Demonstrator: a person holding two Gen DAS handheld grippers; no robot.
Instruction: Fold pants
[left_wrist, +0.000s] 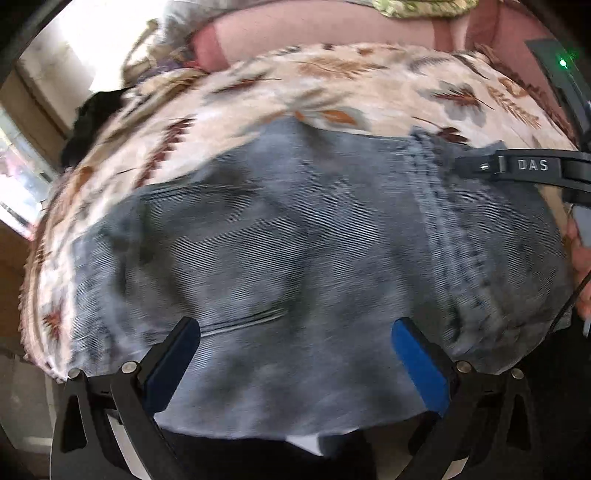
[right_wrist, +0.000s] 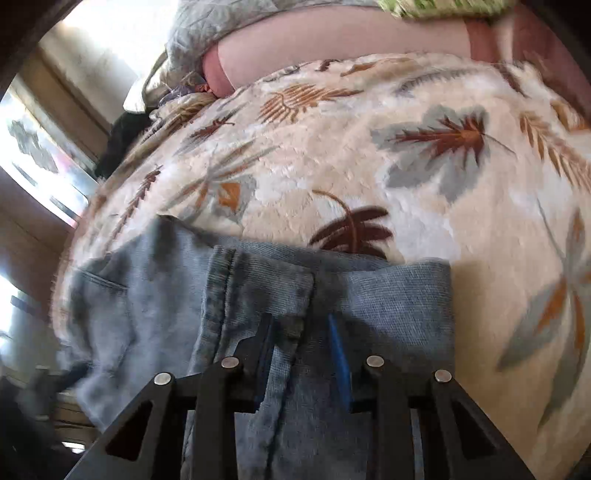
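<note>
Left wrist view: left gripper (left_wrist: 295, 332) spread wide over the jeans (left_wrist: 280, 236), nothing pinched; the right gripper (left_wrist: 458, 162) reaches in beyond, at the far right edge. Right wrist view: right gripper (right_wrist: 301, 325) clamped on a denim fold, jeans (right_wrist: 258, 295) beneath, leaf-patterned blanket (right_wrist: 332, 155) ahead.

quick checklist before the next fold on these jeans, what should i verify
1. Right hand-held gripper has denim: ok, a fold of the jeans sits between its narrowed jaws.
2. Left hand-held gripper has denim: not ok, its jaws stand wide over the jeans, gripping nothing.
3. Jeans lie flat: not ok, creases and a bunched seam show in both views.
4. Room to fold: ok, the leaf-pattern blanket beyond the jeans is bare.
5. Near edge of the jeans on the bed: cannot tell, it runs under both grippers.
6. Picture sharpness: not ok, the left view is blurred.
</note>
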